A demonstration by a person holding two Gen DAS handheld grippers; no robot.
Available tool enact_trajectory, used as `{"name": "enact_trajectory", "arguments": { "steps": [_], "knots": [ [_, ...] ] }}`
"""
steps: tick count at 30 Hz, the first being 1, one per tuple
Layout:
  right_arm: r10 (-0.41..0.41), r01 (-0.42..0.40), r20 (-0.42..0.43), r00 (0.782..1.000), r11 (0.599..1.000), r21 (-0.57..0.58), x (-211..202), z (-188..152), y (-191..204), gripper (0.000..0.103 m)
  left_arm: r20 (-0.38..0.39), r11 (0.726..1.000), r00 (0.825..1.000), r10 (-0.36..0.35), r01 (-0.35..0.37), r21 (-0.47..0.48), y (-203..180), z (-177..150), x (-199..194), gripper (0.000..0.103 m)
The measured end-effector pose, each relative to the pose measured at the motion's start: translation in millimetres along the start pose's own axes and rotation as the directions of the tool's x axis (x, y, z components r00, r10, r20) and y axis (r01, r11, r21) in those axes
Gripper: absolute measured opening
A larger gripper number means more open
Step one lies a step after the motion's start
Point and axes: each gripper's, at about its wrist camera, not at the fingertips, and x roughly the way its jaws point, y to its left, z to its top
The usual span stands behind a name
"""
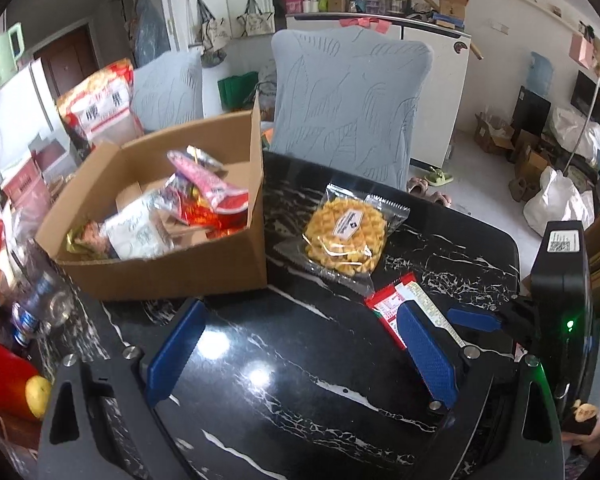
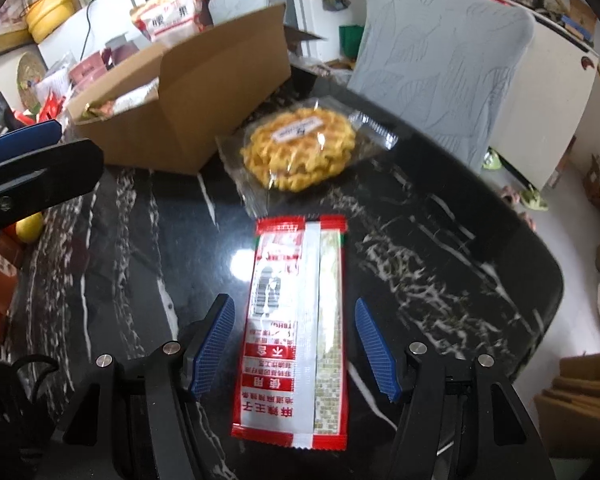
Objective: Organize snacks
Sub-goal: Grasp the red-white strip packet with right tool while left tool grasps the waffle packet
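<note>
Black marble with white veins fills the near ground, and behind it stand a pale blue chair back and a cluttered room. Your right gripper points steeply down at a red and white snack packet that lies flat on the table, long side running away from you. Its blue fingers stand apart on either side of the packet, and a strip of bare table shows between each pad and the wrapper, so nothing is held. Just beyond the packet's far end lies a waffle in a clear wrapper, its near corner almost touching the packet. To the far left sits an open cardboard box with several snack bags inside (foil, red and pink ones heaped loosely). Your left gripper hangs over bare marble near the box, jaws wide, empty; its right finger overlaps the packet in the left view.
</note>
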Motion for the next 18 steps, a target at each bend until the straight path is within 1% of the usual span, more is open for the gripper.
{"name": "enact_trajectory", "arguments": {
  "steps": [2, 5, 6, 8, 11, 13, 18],
  "knots": [
    [-0.024, 0.025, 0.014, 1.000, 0.999, -0.023, 1, -1, 2, 0.069, -0.009, 1.000, 1.000, -0.011, 0.011, -0.020, 2, -2, 4, 0.098],
    [-0.050, 0.052, 0.031, 0.998, 0.996, -0.069, 4, -3, 5, 0.069, -0.004, 0.999, 1.000, -0.027, 0.026, -0.047, 1, 0, 8, 0.098],
    [-0.065, 0.068, 0.038, 0.997, 0.993, -0.092, 5, -4, 6, 0.065, -0.003, 0.998, 0.999, -0.033, 0.033, -0.049, 1, 1, 10, 0.098],
    [-0.065, 0.070, 0.049, 0.997, 0.992, -0.109, 2, -6, 3, 0.049, -0.003, 0.998, 0.999, -0.050, 0.050, -0.043, -3, 4, 12, 0.098],
    [-0.044, 0.048, 0.039, 0.998, 0.994, -0.103, 0, -6, -6, 0.046, -0.001, 0.997, 0.997, -0.074, 0.074, -0.026, -12, 11, 18, 0.098],
    [-0.044, 0.047, 0.041, 0.998, 0.996, -0.081, -2, -5, -18, 0.046, -0.001, 0.996, 0.996, -0.091, 0.091, -0.016, -18, 15, 22, 0.098],
    [-0.075, 0.075, 0.056, 0.996, 0.997, -0.013, -7, -2, -53, 0.045, -0.013, 0.992, 0.992, -0.126, 0.126, 0.002, -36, 29, 42, 0.098]
  ]
}}
